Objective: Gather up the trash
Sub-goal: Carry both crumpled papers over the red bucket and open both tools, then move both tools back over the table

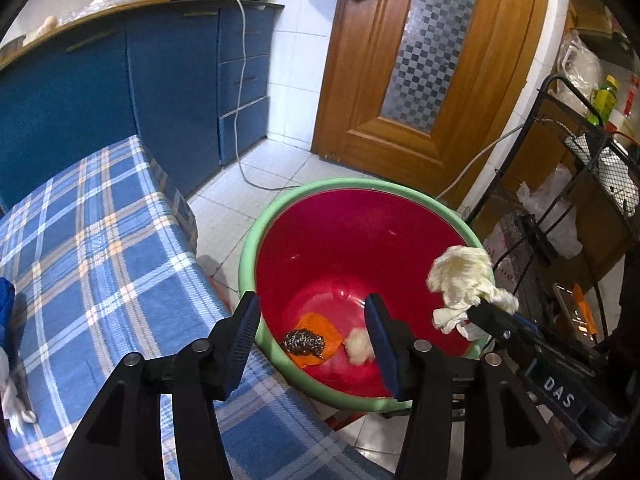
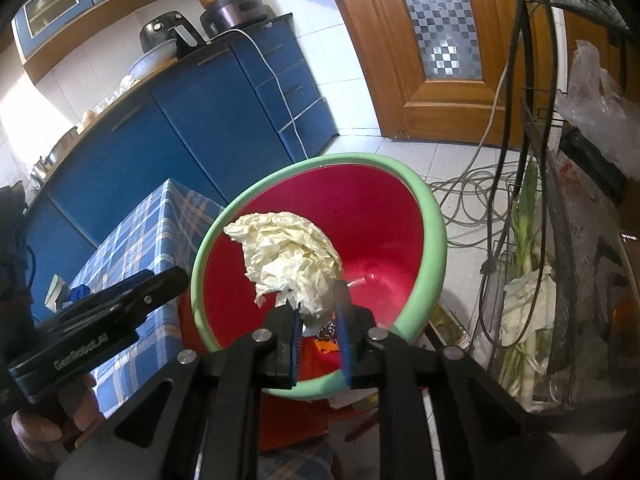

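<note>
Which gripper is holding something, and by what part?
Right gripper pinches the crumpled paper wad by its lower end; left gripper holds nothing.

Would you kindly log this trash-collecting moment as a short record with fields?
bin: red basin with green rim, on the floor beside the plaid-covered table
already in the bin: orange scrap, dark speckled piece, pale wad
left gripper: open, nothing between the fingers
right gripper: shut on crumpled paper, over the basin

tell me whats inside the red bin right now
At the bottom of the red bin lie an orange scrap, a dark speckled wad on it, and a pale wad. The left gripper's finger covers part of the floor.
</note>
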Motion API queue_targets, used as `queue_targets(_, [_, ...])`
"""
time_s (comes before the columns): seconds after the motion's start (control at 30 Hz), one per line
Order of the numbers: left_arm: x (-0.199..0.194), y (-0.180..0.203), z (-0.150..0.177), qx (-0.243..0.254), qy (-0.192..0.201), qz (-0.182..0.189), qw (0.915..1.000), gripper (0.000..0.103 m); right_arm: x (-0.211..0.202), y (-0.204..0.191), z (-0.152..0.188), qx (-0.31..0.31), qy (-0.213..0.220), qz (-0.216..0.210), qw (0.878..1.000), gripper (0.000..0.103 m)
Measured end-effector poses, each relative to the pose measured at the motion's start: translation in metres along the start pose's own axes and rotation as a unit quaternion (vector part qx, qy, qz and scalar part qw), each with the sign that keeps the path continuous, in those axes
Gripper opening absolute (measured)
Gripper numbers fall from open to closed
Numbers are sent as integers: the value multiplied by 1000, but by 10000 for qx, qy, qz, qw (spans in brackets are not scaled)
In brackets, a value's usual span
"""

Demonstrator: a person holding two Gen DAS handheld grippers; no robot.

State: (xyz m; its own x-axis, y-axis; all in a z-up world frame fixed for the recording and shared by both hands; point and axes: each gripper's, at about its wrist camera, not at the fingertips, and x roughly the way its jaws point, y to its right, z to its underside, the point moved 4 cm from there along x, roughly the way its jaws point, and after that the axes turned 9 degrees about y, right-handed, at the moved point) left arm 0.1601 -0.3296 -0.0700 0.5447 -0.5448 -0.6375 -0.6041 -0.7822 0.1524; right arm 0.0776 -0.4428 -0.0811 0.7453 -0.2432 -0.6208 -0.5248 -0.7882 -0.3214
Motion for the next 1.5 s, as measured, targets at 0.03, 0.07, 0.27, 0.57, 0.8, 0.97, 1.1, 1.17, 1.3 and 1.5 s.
queue_targets(0.03, [-1,-1,0,-21,6,-15,10000,55,1,0,-1,-6,6,-2,10000,21])
queue_targets(0.07, [-2,-3,0,-35,10,-25,10000,55,1,-1,-2,-9,9,-15,10000,26])
queue_targets(0.27, [-11,-10,-1,-147,80,-88,9998,55,-2,-4,-4,-28,83,-26,10000,36])
queue_targets(0.57, [-37,-26,3,-319,202,-229,9990,55,-14,-18,-2,-107,131,-218,9996,36])
queue_targets(0.8, [-70,-50,8,-430,370,-500,9971,55,-22,-43,0,-248,125,-514,9983,39])
queue_targets(0.97, [-93,-77,10,-581,493,-747,9943,55,-27,-66,3,-384,91,-733,9965,42])
queue_targets(1.1, [-114,-102,13,-716,616,-1019,9903,56,-32,-88,5,-496,100,-885,9948,45])
queue_targets(1.17, [-123,-114,15,-790,650,-1114,9885,56,-34,-99,6,-535,98,-955,9939,46])
queue_targets(1.3, [-143,-142,18,-900,732,-1376,9837,56,-37,-123,10,-657,93,-1124,9914,50])
queue_targets(1.5, [-174,-188,27,-1076,860,-1821,9736,56,-38,-158,19,-826,-19,-1344,9875,51])
